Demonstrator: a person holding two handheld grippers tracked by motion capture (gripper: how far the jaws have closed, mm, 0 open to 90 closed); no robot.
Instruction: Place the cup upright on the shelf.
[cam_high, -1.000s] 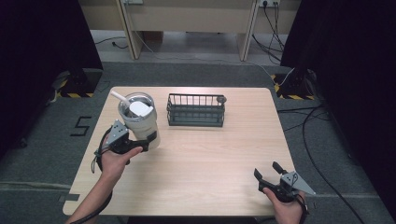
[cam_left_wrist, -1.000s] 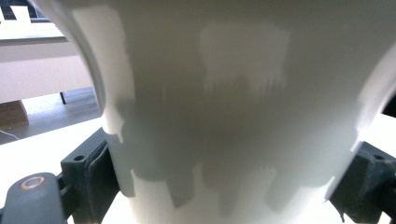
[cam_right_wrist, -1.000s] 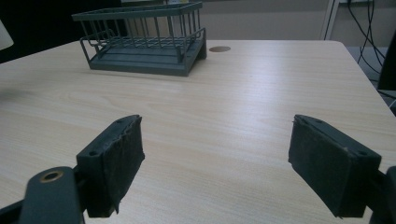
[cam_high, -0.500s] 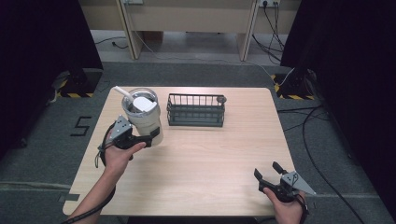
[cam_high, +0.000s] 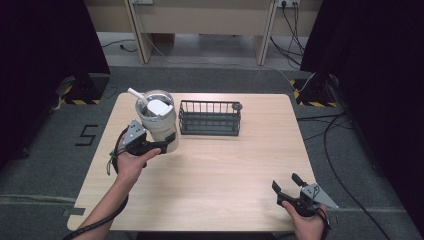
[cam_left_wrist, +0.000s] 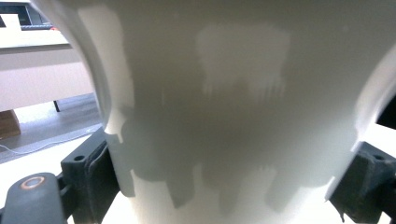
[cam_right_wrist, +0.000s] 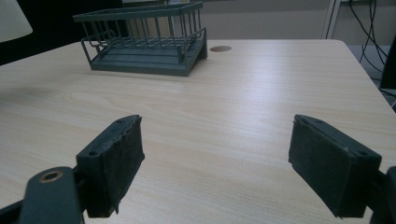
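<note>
A white tumbler (cam_high: 161, 124) with a lid and a straw hangs above the table's left side, just left of a dark wire basket (cam_high: 210, 118). My left gripper (cam_high: 165, 144) is shut on the tumbler's lower body. Up close in the left gripper view, the tumbler (cam_left_wrist: 224, 102) sits between the two black pads (cam_left_wrist: 95, 179). My right gripper (cam_high: 286, 183) rests open near the table's front right corner, nothing between its jaws. In the right gripper view, my right gripper (cam_right_wrist: 219, 163) faces the basket (cam_right_wrist: 144, 44) across bare wood.
The wooden table (cam_high: 220, 180) has a small round grommet (cam_high: 237, 106) by the basket's right end. Cables (cam_high: 330, 125) trail on the grey floor to the right. A desk frame (cam_high: 200, 25) stands behind the table.
My left gripper has carried the tumbler to the right and slightly forward, closer to the basket. The right gripper has stayed where it was.
</note>
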